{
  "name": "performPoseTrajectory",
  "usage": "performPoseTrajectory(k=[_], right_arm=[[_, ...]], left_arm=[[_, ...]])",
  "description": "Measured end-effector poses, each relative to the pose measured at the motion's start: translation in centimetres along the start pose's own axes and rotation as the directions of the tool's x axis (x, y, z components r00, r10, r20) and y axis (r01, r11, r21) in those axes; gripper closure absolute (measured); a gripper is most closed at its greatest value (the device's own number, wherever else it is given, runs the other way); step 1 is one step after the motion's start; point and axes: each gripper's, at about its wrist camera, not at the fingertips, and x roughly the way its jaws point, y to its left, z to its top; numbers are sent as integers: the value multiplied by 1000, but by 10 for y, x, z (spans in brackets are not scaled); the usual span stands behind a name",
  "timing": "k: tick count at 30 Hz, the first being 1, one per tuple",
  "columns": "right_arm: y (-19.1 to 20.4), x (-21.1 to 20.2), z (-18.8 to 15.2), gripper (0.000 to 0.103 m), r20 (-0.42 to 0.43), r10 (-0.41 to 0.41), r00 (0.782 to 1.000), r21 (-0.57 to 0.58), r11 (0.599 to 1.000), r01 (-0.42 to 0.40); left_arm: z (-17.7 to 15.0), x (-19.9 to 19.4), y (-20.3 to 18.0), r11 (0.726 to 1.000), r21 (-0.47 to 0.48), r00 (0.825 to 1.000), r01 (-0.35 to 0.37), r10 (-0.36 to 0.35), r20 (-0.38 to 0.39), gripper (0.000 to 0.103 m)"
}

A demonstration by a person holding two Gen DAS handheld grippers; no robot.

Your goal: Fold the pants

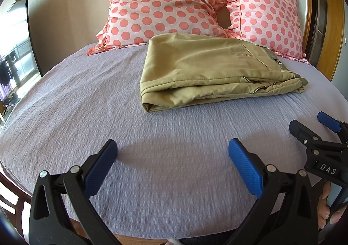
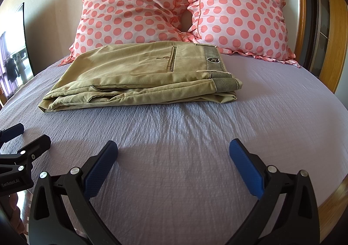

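The khaki pants [image 1: 208, 73] lie folded in a compact stack on the lilac bedsheet [image 1: 152, 136], in front of the pillows; they also show in the right wrist view [image 2: 139, 77], waistband to the right. My left gripper [image 1: 173, 149] is open and empty, well short of the pants. My right gripper [image 2: 173, 149] is open and empty, also short of the pants. The right gripper appears at the right edge of the left wrist view [image 1: 313, 129], and the left gripper at the left edge of the right wrist view [image 2: 24, 138].
Two pink polka-dot pillows [image 2: 134, 7] [image 2: 241, 16] lean against the wall behind the pants. A wooden bed frame and door [image 2: 332, 34] stand at right. A dark-framed mirror or window [image 1: 19, 49] is at left. The bed's front edge [image 2: 332, 199] is near.
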Motion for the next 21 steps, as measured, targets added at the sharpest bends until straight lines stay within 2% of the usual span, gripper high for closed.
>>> performPoseTrajectory(k=[21], right_arm=[[0, 0, 0, 1, 1, 1, 1000, -1, 1000, -1]], left_arm=[[2, -1, 1, 1000, 3, 1000, 7, -7, 10, 2]])
